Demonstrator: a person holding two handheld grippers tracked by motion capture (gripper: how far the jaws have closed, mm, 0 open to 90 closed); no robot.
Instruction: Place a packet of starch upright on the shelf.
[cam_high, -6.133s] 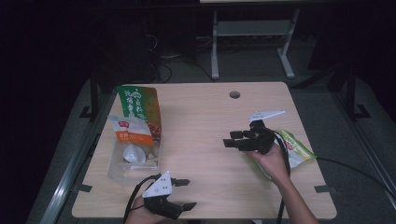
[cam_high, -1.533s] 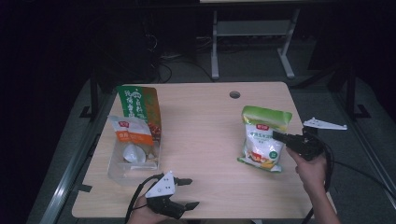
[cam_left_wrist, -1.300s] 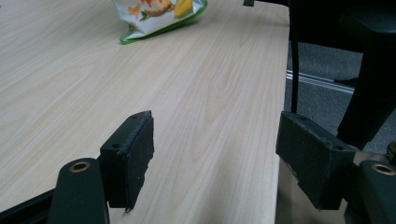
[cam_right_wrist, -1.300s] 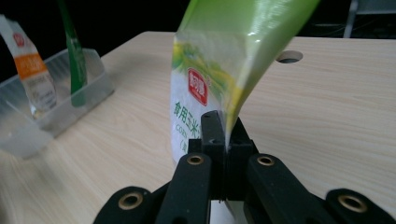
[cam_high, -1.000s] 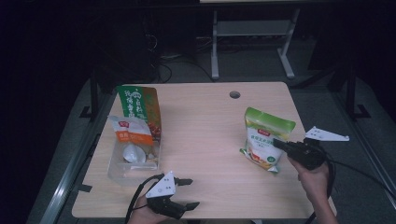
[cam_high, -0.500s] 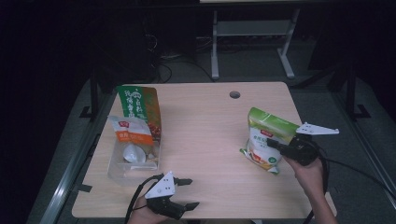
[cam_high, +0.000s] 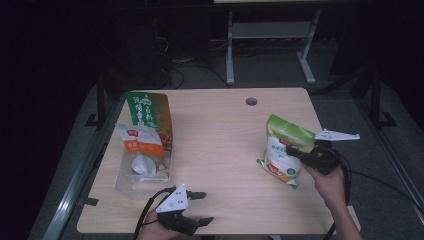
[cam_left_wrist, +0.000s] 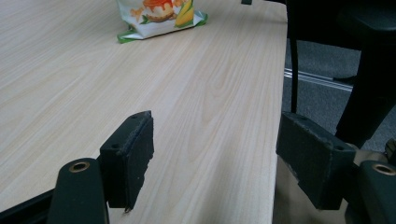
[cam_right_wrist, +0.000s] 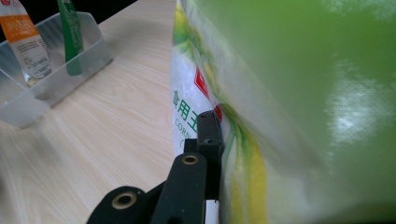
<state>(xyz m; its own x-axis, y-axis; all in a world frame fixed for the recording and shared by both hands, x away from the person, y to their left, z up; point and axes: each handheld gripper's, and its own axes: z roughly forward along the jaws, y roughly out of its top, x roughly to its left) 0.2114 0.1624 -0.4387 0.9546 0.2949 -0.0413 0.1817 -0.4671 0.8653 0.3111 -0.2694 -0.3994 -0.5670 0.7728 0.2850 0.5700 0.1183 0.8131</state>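
A green and white bag (cam_high: 281, 142) with a corn picture stands tilted on its lower edge at the table's right side. My right gripper (cam_high: 294, 151) is shut on its right edge, where the jaws have just been closing with the bag between them. In the right gripper view one black finger (cam_right_wrist: 208, 140) presses the bag (cam_right_wrist: 303, 93), and the other is hidden behind it. My left gripper (cam_high: 205, 207) rests open near the front edge with nothing between its fingers. The left gripper view has the left gripper (cam_left_wrist: 222, 158) over bare wood, with the bag (cam_left_wrist: 159, 16) farther off.
A clear plastic bin (cam_high: 125, 182) at the left holds a green and orange pouch (cam_high: 147, 112) and a white and orange pouch (cam_high: 140, 145); the bin (cam_right_wrist: 60, 70) also shows in the right gripper view. A cable hole (cam_high: 251, 101) lies near the far edge.
The bag has come up from lying flat to standing tilted, and the right gripper has shifted a little left with it. The left gripper has not moved.
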